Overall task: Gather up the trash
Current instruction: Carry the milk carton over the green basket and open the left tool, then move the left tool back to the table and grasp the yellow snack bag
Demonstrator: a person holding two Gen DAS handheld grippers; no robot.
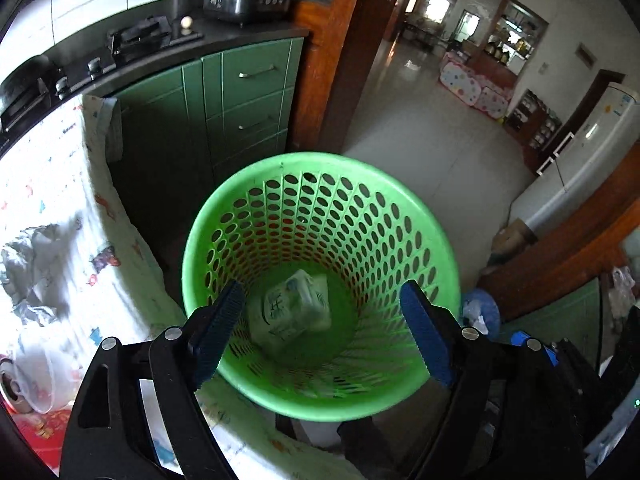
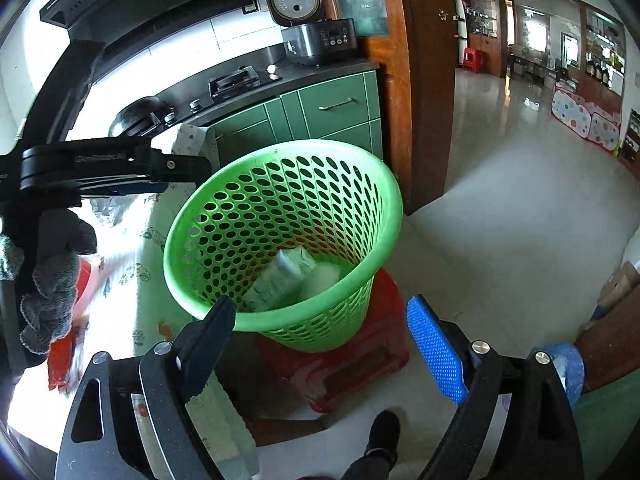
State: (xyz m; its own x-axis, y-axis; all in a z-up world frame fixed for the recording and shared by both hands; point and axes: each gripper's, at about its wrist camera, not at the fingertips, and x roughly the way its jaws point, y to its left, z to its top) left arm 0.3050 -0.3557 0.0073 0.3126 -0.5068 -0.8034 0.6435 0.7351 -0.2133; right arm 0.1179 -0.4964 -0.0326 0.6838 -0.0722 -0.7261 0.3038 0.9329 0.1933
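Over the bin (image 1: 320,288) we hold the left gripper (image 1: 320,332) apart and empty; a packet (image 1: 294,310) lies inside. The right gripper (image 2: 320,348) gapes empty too. Next, we judge, comes the crumpled paper (image 1: 36,268) on the table (image 1: 120,300).

I see the green perforated wastebasket (image 2: 280,216) standing on a red plastic stool (image 2: 352,364) on the pale tiled floor (image 2: 500,240). Just beside it, my desk (image 1: 120,280) wears a patterned cloth carrying crumpled grey paper (image 1: 36,268).
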